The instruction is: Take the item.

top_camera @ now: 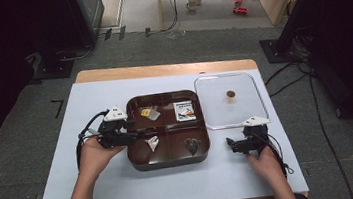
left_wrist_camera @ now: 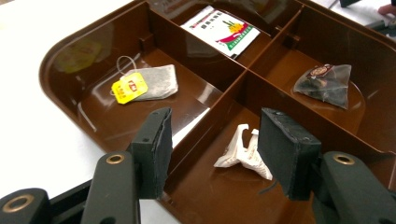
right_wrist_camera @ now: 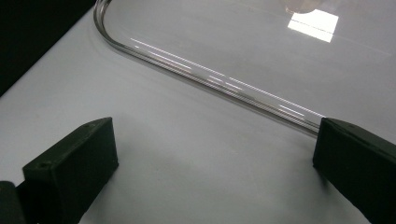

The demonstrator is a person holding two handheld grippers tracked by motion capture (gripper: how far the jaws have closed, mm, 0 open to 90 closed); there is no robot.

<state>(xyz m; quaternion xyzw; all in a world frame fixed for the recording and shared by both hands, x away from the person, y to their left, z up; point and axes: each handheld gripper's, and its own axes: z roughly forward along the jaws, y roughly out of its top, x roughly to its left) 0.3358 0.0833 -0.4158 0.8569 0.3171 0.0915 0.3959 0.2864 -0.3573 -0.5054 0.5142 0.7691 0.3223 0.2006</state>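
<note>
Your left gripper (left_wrist_camera: pixel 212 149) hangs over the near left edge of the brown tray (top_camera: pixel 170 161), jaws apart with nothing between them, a crumpled white wrapper (left_wrist_camera: pixel 243 151) in the compartment just ahead. Your right gripper (right_wrist_camera: pixel 212 163) sits low over the white worktop (top_camera: pixel 124 186), right of the tray and just short of the clear lid (right_wrist_camera: pixel 243 60), jaws spread wide and empty. In the tray, a tea bag (left_wrist_camera: pixel 156 83) with a yellow tag lies in the far left compartment, a printed sachet (left_wrist_camera: pixel 220 30) in the far right one, and a dark pyramid tea bag (left_wrist_camera: pixel 329 84) in the near right one. A small brown disc (top_camera: pixel 230 94) rests on the lid.
</note>
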